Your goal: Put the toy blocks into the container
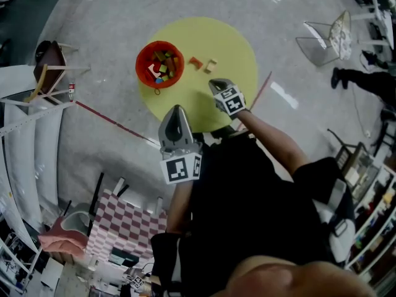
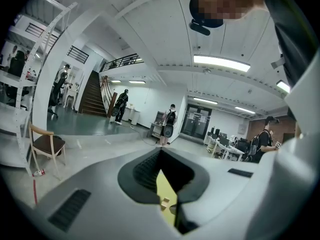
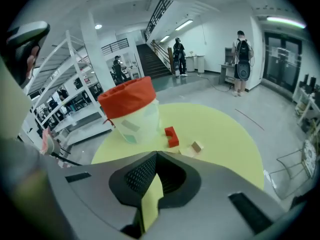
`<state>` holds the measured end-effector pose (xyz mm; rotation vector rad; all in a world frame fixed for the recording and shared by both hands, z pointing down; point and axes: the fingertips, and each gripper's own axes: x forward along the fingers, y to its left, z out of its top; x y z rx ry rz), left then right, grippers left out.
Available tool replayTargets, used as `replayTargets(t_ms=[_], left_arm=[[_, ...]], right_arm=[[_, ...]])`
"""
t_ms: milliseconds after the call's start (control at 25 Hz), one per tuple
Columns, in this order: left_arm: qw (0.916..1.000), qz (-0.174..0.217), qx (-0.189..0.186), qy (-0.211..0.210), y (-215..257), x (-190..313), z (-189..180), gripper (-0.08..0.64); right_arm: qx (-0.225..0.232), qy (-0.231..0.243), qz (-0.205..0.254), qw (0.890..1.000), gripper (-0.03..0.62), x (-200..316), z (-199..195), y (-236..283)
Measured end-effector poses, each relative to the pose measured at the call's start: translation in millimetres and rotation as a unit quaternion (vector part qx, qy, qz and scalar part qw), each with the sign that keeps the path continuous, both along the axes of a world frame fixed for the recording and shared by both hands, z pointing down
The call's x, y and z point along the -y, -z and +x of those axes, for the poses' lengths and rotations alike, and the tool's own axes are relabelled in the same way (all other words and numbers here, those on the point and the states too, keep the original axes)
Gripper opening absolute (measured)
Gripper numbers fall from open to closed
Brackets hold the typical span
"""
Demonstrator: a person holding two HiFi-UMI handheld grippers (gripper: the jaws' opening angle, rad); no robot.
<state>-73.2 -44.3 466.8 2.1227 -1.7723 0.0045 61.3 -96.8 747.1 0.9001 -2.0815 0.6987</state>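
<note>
A red-rimmed container [image 1: 159, 65] with several coloured blocks in it stands on the left part of the round yellow table [image 1: 232, 48]. To its right lie a red block [image 1: 195, 62] and a tan block [image 1: 211, 65]. My right gripper [image 1: 216, 84] hovers just in front of them, shut with nothing between its jaws. In the right gripper view the container [image 3: 131, 111], the red block [image 3: 171, 136] and the tan block [image 3: 197, 146] lie ahead of the right gripper [image 3: 156, 154]. My left gripper [image 1: 176, 108] is at the table's near edge, also shut and empty, with the tan block [image 2: 164, 202] glimpsed below the left gripper [image 2: 161, 151].
A wooden chair [image 1: 49, 67] stands left of the table and a wire chair [image 1: 322, 39] to the right. A red tape line [image 1: 111, 121] crosses the floor. A person [image 1: 365, 79] stands at far right. A checkered cloth [image 1: 124, 224] lies near my feet.
</note>
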Motion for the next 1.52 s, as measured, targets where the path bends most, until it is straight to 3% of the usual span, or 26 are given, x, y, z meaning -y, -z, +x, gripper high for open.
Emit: replayTargets(t_ms=[320,520,1000,1400,1520], left_arm=[[0.9999,-0.002,-0.005,-0.009,1,0,11,-0.015],[0.9999,-0.004,-0.014,-0.001,4,2,13,-0.015],[0.9999,-0.012,-0.006,-0.004,0,-1,12,-0.015],[0.9999,-0.007,0.005,-0.011,-3,-3,8,-0.015],[0.9999,-0.005,-0.014,0.002,1,0,7,-0.015]], right_arm=[[-0.045,-0.001,-0.024,0.999,0.000,6,15,-43],[-0.065,0.012,-0.023,0.998,0.067,15,15,-56],[-0.122,0.032,-0.005,0.992,0.074,51,17,-81],[-0.111,0.032,-0.015,0.993,0.043,47,18,-75],[-0.096,0.029,-0.009,0.995,0.043,44,19,-60]])
